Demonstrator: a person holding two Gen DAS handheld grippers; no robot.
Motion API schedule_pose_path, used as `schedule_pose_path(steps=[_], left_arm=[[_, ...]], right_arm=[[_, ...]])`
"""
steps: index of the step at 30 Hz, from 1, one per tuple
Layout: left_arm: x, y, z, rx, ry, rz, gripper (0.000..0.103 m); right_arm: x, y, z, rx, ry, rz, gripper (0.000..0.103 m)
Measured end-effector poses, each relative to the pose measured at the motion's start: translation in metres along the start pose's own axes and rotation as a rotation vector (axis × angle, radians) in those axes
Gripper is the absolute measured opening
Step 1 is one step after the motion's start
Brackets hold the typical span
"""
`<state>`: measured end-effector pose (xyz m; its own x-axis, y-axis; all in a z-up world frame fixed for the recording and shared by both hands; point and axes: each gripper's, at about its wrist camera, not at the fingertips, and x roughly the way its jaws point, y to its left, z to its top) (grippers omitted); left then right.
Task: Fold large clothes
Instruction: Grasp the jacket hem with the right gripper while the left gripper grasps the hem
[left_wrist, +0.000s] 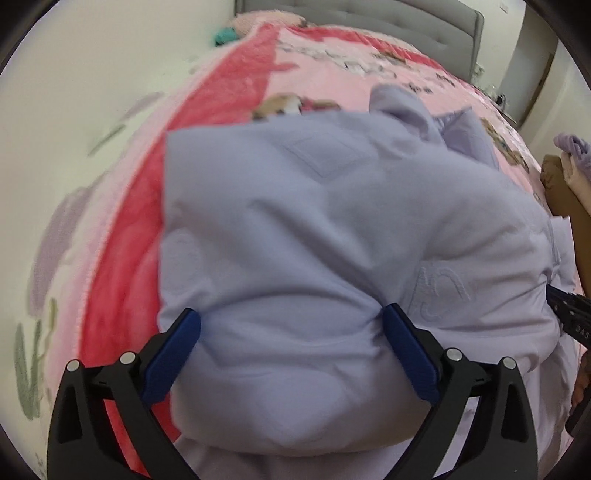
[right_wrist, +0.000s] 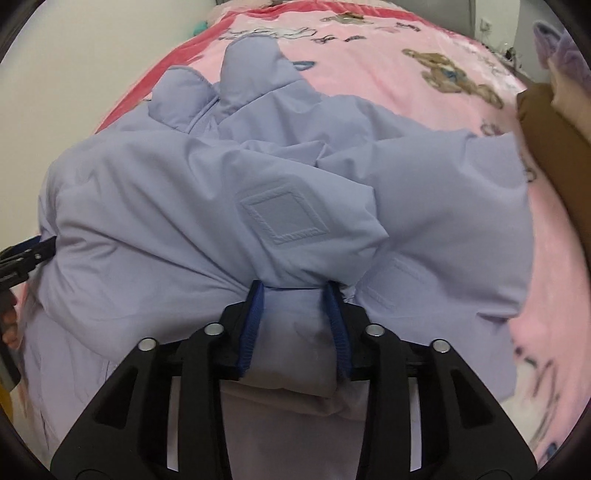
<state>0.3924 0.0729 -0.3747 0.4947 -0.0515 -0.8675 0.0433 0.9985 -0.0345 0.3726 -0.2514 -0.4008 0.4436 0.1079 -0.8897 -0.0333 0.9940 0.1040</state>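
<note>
1. A lilac padded jacket (right_wrist: 207, 206) is lying bunched on a pink bed blanket (right_wrist: 388, 85), its hood at the far side
2. The right gripper (right_wrist: 293, 295) is pinching a gathered fold at the jacket's near edge, jaws clamped on it; the left gripper (left_wrist: 291, 317) is sitting with jaws wide apart, puffy fabric bulging between them without being squeezed
3. The jacket is looking soft, bulky and light, with a slick shell likely to slide; hems and seams should be giving the surest hold
4. The right wrist view is showing the hood and a square patch (right_wrist: 284, 210) sharply; the left view is showing embroidered lettering (left_wrist: 439, 291) and the grey headboard (left_wrist: 406, 22)
</note>
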Motion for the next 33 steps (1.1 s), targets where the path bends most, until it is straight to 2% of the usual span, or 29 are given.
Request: schedule_pose_path(steps=[2, 3, 5, 6, 8, 11, 13, 16, 22, 26, 28, 31, 33], left_arm=[[-0.019, 0.001, 0.003, 0.003, -0.077, -0.008, 0.097], [-0.035, 0.001, 0.007, 0.010, -0.151, -0.028, 0.097], [-0.054, 0.001, 0.019, 0.025, -0.231, -0.066, 0.097], [-0.058, 0.000, 0.029, 0.032, -0.244, -0.079, 0.097], [-0.050, -0.003, 0.049, 0.036, -0.205, -0.055, 0.097], [-0.020, -0.002, 0.074, 0.014, -0.143, -0.024, 0.097], [0.002, 0.001, 0.084, -0.020, -0.066, -0.011, 0.097], [0.030, 0.005, 0.088, -0.064, 0.026, -0.018, 0.097], [0.065, 0.012, 0.077, -0.077, 0.100, 0.028, 0.098], [0.065, 0.006, 0.074, -0.063, 0.077, 0.065, 0.098], [0.052, 0.002, 0.077, -0.015, 0.030, 0.073, 0.097], [0.024, -0.004, 0.085, 0.103, -0.094, 0.017, 0.097], [0.018, -0.012, 0.102, 0.221, -0.141, -0.012, 0.097]], right_arm=[[-0.022, -0.004, 0.000, 0.005, -0.068, 0.016, 0.042], [-0.033, -0.006, -0.002, 0.002, -0.108, 0.027, 0.045], [-0.058, -0.009, -0.006, -0.013, -0.218, 0.050, 0.047], [-0.071, -0.009, -0.006, -0.022, -0.281, 0.060, 0.049], [-0.079, -0.008, 0.000, -0.023, -0.327, 0.069, 0.049], [-0.061, -0.007, 0.021, 0.019, -0.273, 0.072, 0.049], [-0.044, -0.007, 0.034, 0.049, -0.222, 0.056, 0.048], [-0.016, -0.006, 0.046, 0.073, -0.153, 0.013, 0.047], [0.019, 0.007, 0.049, 0.013, -0.059, -0.067, 0.047], [0.026, 0.009, 0.052, 0.017, -0.031, -0.086, 0.048], [0.017, 0.007, 0.052, 0.020, -0.056, -0.065, 0.049], [-0.008, -0.003, 0.050, 0.018, -0.125, 0.025, 0.056], [-0.022, -0.011, 0.048, 0.019, -0.169, 0.068, 0.059]])
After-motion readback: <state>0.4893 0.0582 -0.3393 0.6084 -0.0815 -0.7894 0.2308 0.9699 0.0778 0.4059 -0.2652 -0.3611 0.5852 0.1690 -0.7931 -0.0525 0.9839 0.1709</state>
